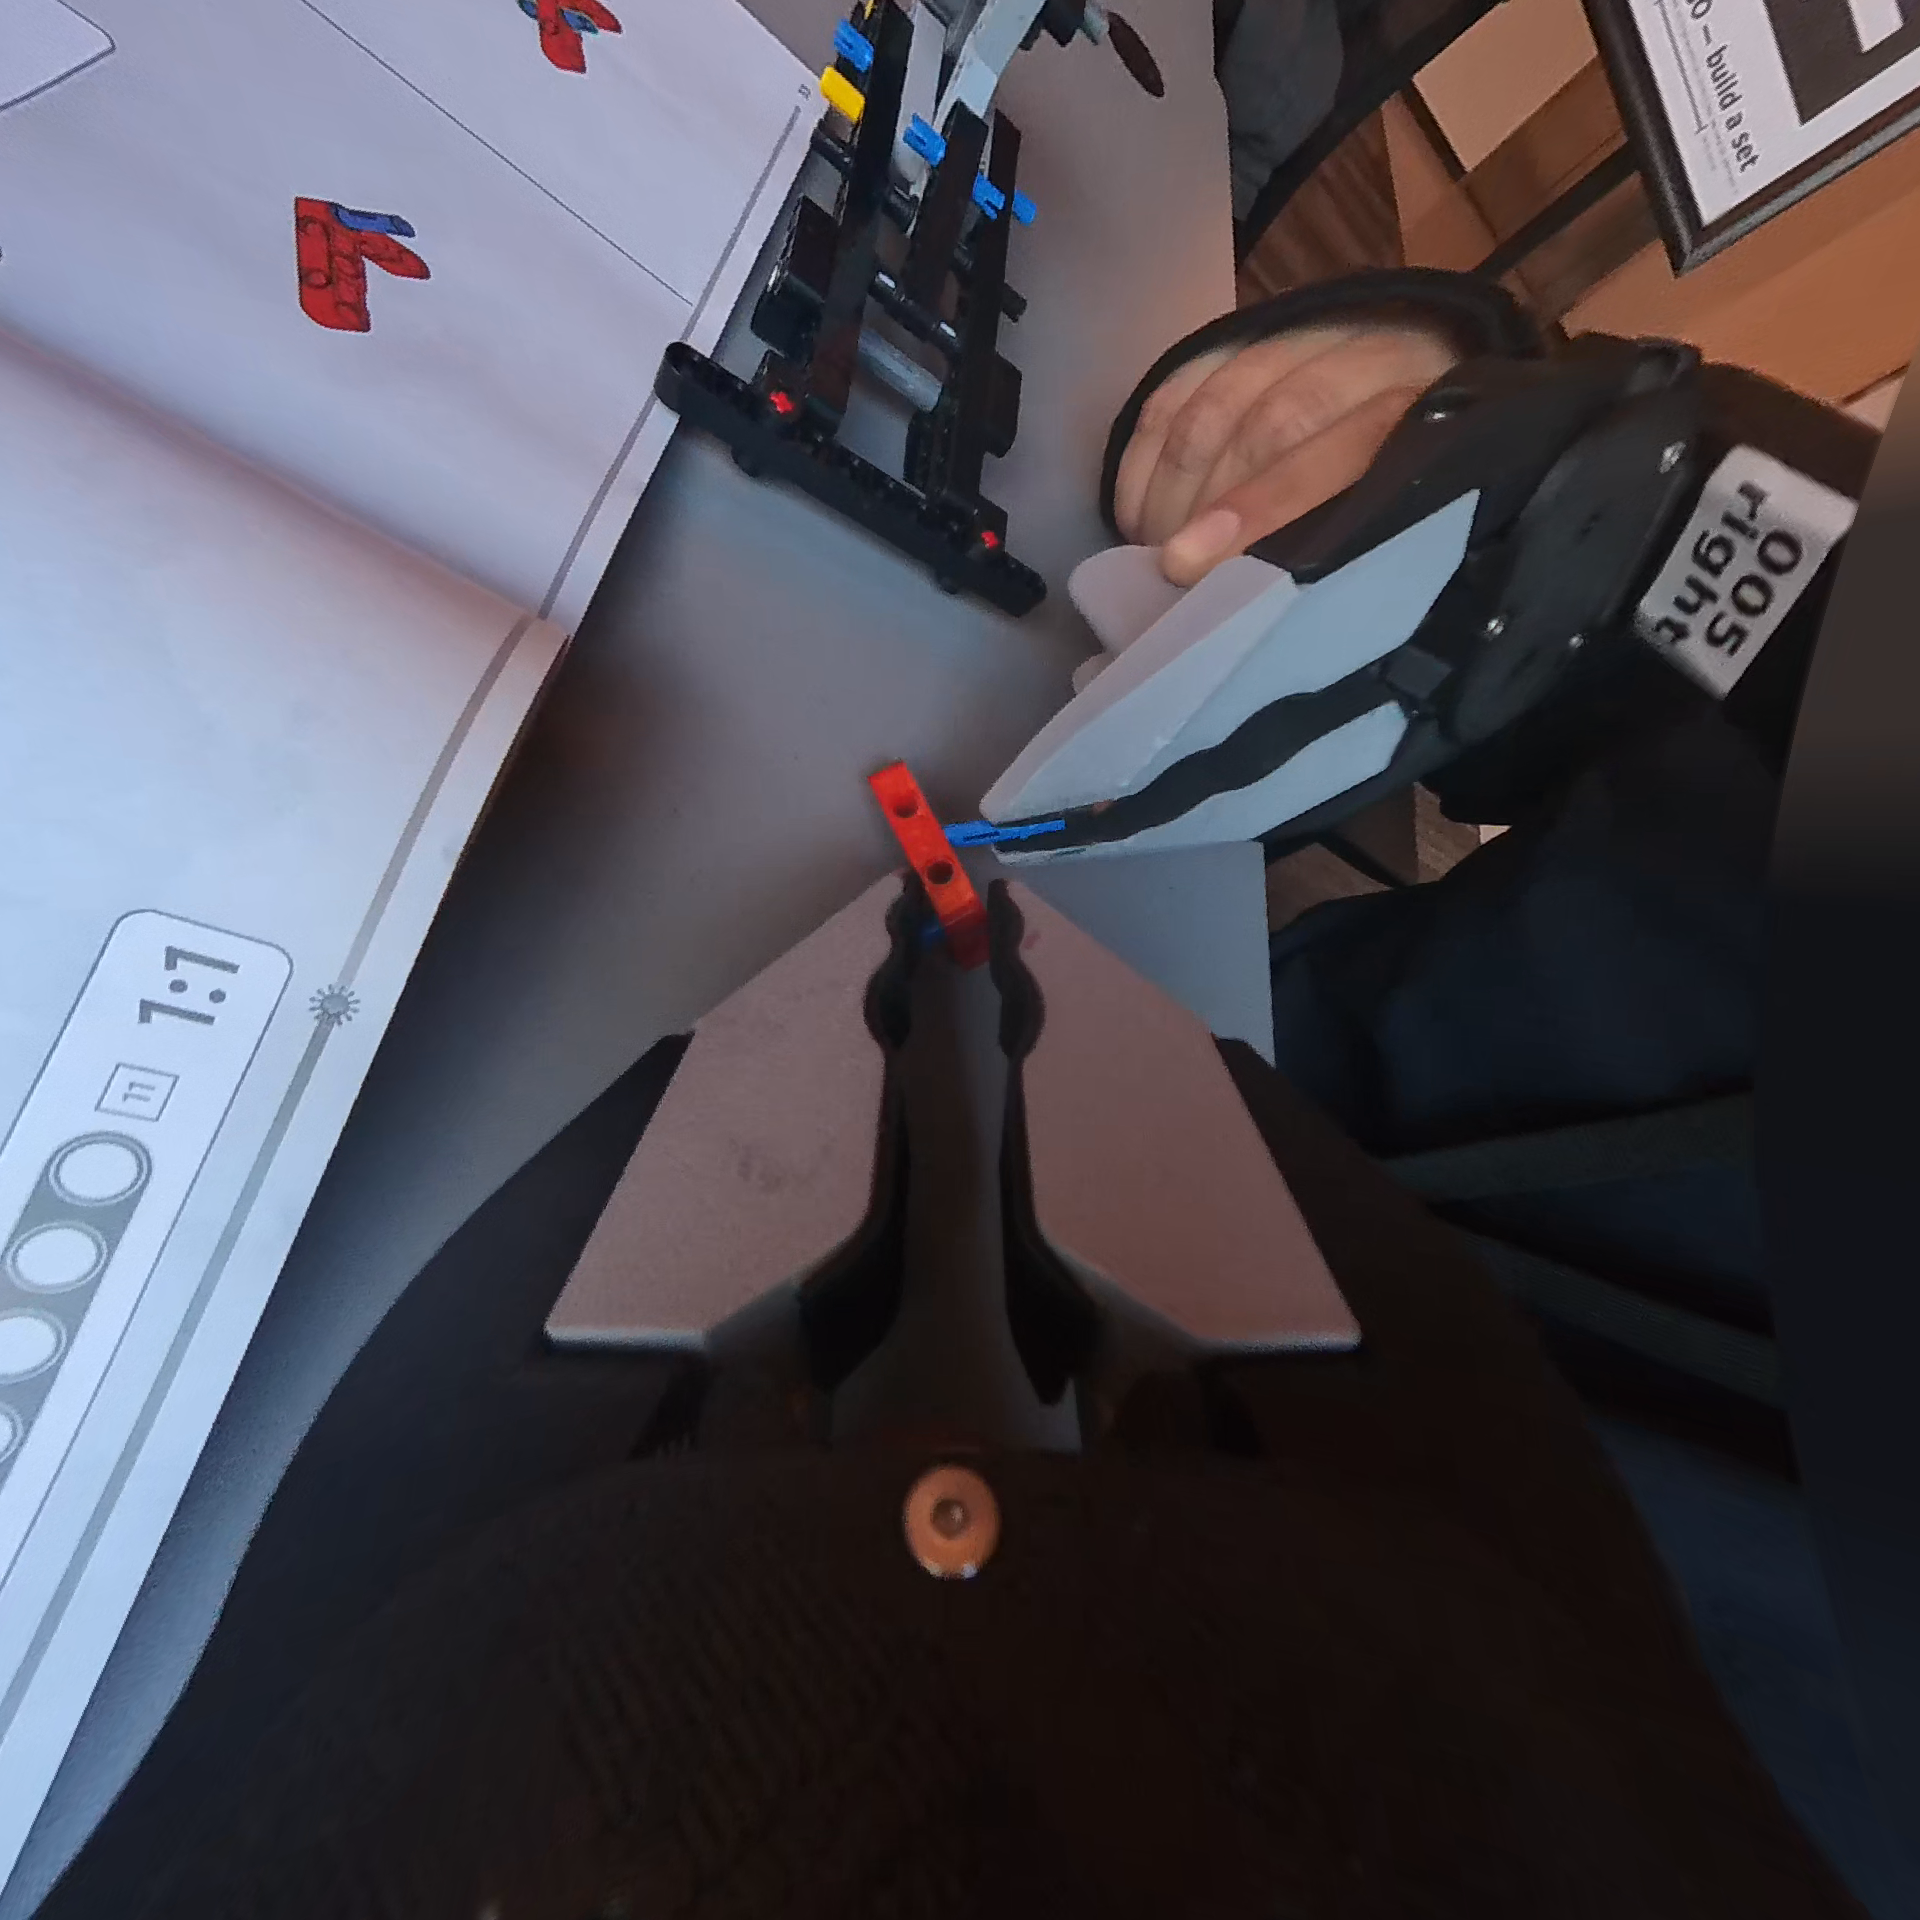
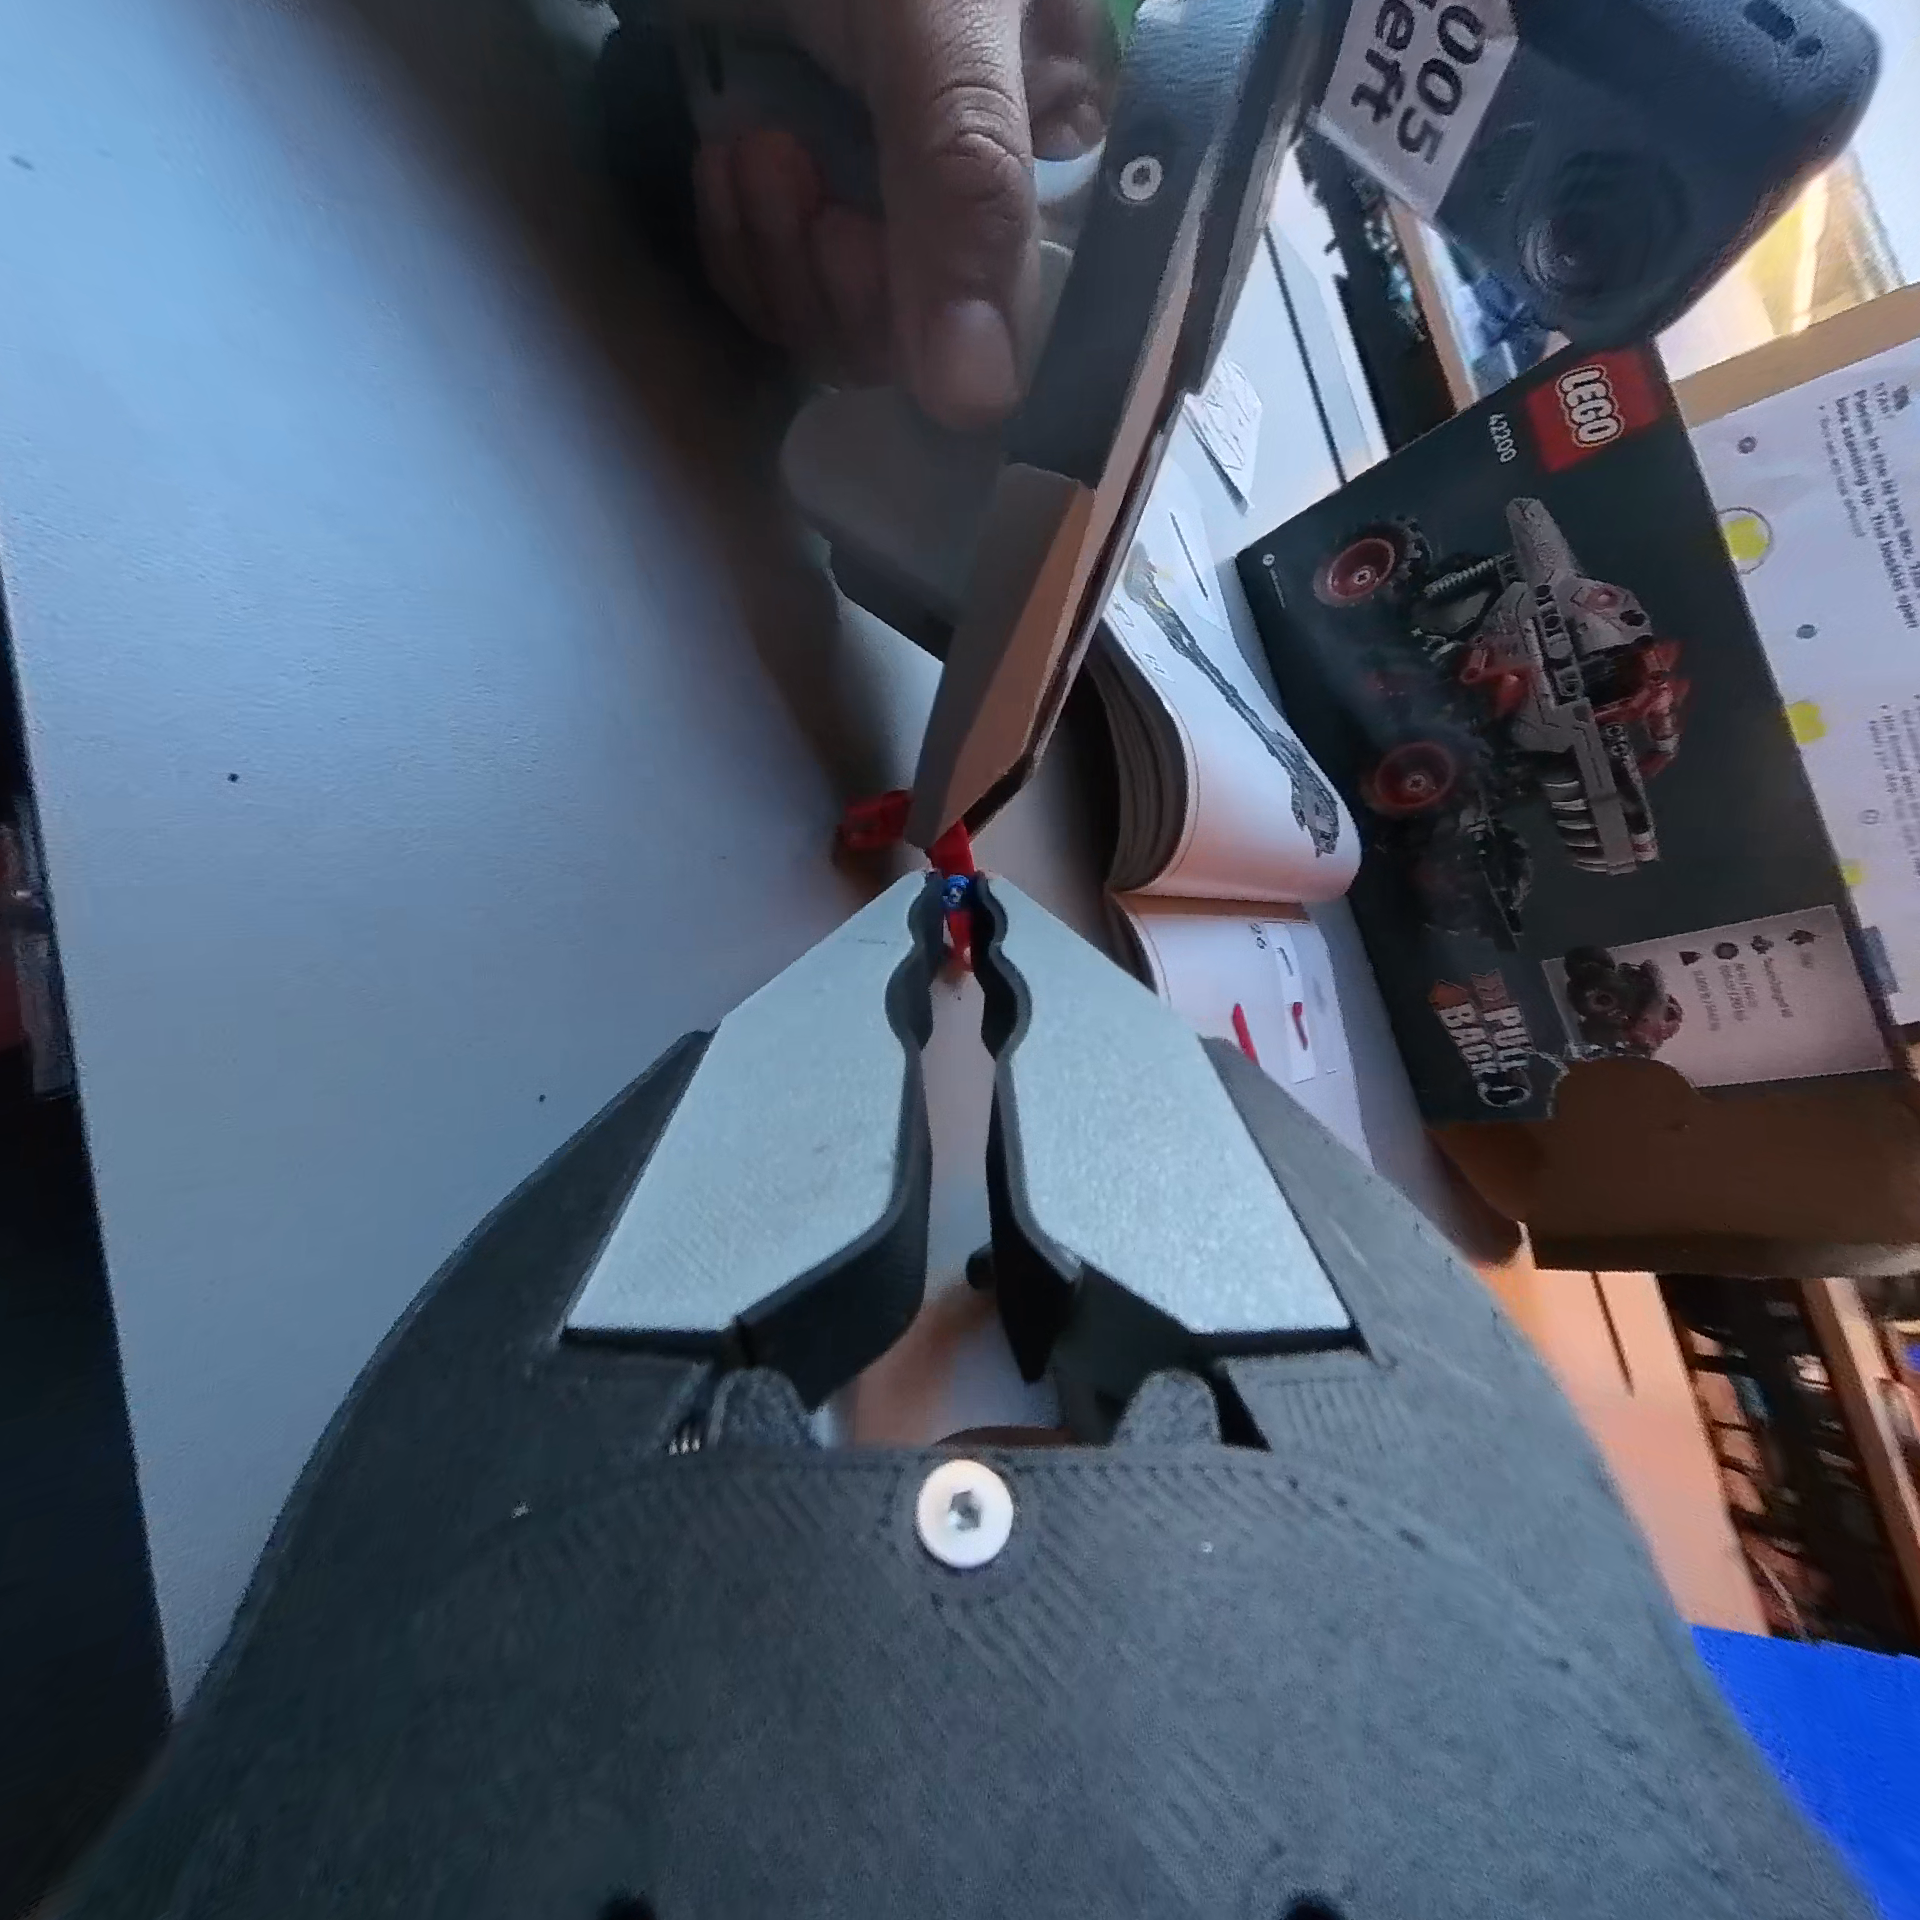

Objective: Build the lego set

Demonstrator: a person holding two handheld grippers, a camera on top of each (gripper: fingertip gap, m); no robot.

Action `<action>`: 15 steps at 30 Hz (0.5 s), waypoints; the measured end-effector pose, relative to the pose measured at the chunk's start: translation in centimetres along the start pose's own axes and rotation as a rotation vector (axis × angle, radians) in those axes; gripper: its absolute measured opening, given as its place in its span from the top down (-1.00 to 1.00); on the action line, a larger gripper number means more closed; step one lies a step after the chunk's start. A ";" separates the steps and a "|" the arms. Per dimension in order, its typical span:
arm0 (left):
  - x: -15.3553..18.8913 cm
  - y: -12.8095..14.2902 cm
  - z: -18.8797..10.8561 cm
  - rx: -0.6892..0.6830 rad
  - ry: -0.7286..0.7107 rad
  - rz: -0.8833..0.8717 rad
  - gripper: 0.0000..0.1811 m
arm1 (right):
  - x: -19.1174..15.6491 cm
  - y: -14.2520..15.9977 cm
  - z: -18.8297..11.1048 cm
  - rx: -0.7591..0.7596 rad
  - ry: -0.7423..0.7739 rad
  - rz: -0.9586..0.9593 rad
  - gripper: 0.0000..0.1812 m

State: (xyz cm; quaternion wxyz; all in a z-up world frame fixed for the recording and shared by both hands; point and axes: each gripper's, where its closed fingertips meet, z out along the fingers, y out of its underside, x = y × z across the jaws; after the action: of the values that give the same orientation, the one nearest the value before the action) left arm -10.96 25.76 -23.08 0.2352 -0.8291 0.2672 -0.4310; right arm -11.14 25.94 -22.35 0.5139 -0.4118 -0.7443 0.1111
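Observation:
My left gripper (image 1: 951,899) is shut on a small red beam (image 1: 925,852) with round holes and holds it above the grey table (image 1: 748,665). My right gripper (image 1: 992,831) comes in from the right, shut on a blue pin (image 1: 1003,830) whose free end meets a hole of the red beam. In the right wrist view my right gripper (image 2: 954,914) pinches the blue pin (image 2: 952,916), with the red beam (image 2: 951,850) just past its tips and the left gripper's fingers (image 2: 997,717) coming down from above.
An open instruction booklet (image 1: 312,468) covers the left of the table. A partly built black frame (image 1: 894,312) with blue and yellow pins lies behind the grippers. The dark set box (image 2: 1558,748) stands at the right. A person's hand (image 1: 1247,436) holds the right gripper.

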 end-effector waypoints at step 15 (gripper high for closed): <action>0.0 0.0 0.0 0.000 -0.006 0.002 0.89 | 0.1 0.2 0.2 0.013 -0.047 0.051 0.98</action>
State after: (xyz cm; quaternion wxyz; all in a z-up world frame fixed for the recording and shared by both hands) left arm -11.01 25.75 -23.13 0.2364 -0.8303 0.2673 -0.4281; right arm -11.20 26.16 -22.50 0.4959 -0.4245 -0.7447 0.1389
